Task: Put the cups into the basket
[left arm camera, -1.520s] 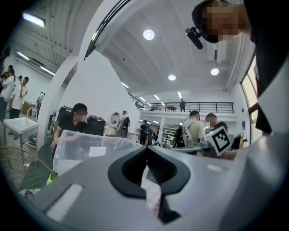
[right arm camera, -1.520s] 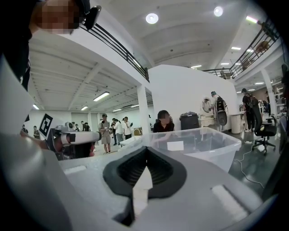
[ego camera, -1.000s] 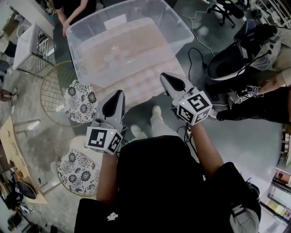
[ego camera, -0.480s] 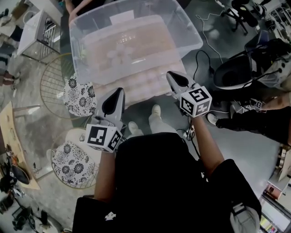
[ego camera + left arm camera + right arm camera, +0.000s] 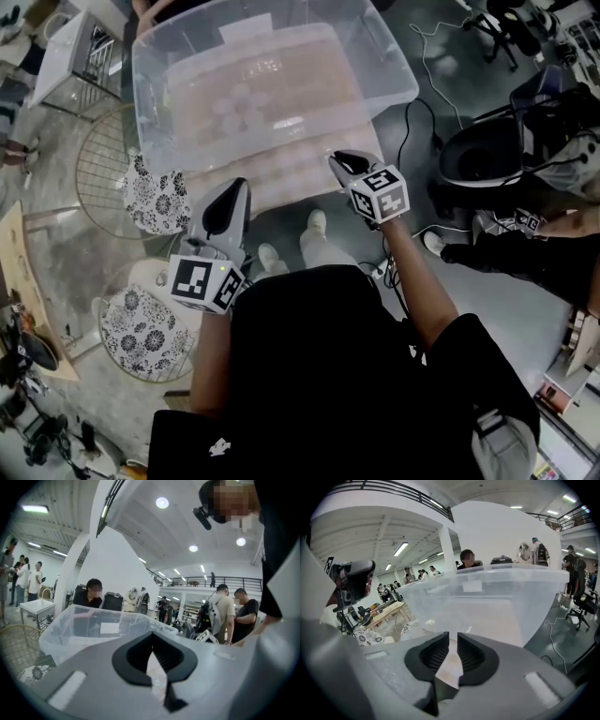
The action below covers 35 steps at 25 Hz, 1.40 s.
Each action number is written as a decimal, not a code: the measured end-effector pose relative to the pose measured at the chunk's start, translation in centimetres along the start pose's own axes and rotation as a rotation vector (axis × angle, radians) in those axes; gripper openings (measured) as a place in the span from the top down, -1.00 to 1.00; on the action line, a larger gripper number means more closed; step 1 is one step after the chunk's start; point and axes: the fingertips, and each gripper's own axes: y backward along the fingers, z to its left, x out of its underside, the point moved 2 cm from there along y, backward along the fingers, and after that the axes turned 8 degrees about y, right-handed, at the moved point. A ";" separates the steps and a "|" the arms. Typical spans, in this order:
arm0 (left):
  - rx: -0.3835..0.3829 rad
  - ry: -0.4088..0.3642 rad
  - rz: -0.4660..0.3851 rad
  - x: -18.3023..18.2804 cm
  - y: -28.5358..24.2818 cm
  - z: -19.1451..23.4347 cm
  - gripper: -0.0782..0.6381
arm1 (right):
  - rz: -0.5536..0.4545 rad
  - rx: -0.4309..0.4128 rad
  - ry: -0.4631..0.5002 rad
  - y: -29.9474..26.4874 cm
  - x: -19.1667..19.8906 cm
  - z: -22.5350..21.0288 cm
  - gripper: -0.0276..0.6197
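A large clear plastic bin (image 5: 281,141) stands in front of me in the head view. Faint pale round shapes (image 5: 239,103) show through its wall; I cannot tell if they are cups. My left gripper (image 5: 230,189) hovers just short of the bin's near left side, jaws shut on nothing. My right gripper (image 5: 339,157) is at the bin's near right wall, jaws closed to a thin slit with nothing between them. In the left gripper view the bin (image 5: 84,625) lies beyond the left gripper (image 5: 151,644). In the right gripper view the bin wall (image 5: 501,602) fills the space ahead of the right gripper (image 5: 452,641).
A round gold wire frame (image 5: 98,164) and two floral cushions (image 5: 155,192) (image 5: 141,328) sit at my left. A dark office chair (image 5: 487,150) and floor cables (image 5: 412,112) are at the right. A person (image 5: 155,7) stands across the bin.
My right gripper has moved forward, up to the bin's near wall. The left gripper has kept its place near the bin's left side. The head view has shifted slightly.
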 end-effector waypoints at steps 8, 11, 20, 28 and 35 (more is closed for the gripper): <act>-0.031 -0.001 0.026 0.7 -0.7 0.2 0.76 | 0.216 -0.017 0.087 -3.9 4.3 -1.2 0.63; -0.041 0.002 0.038 1.0 -0.7 0.5 0.76 | 0.303 -0.021 0.163 -5.2 5.3 -1.5 0.63; -0.063 0.013 0.054 1.6 -0.3 1.0 0.76 | 0.515 -0.074 0.410 -8.0 8.1 -0.6 0.63; -0.084 0.024 0.056 2.1 0.0 1.2 0.76 | 0.645 -0.085 0.518 -9.4 9.9 -0.8 0.64; -0.094 0.025 0.053 2.1 0.1 1.3 0.76 | 0.680 -0.107 0.581 -9.4 10.1 -0.6 0.82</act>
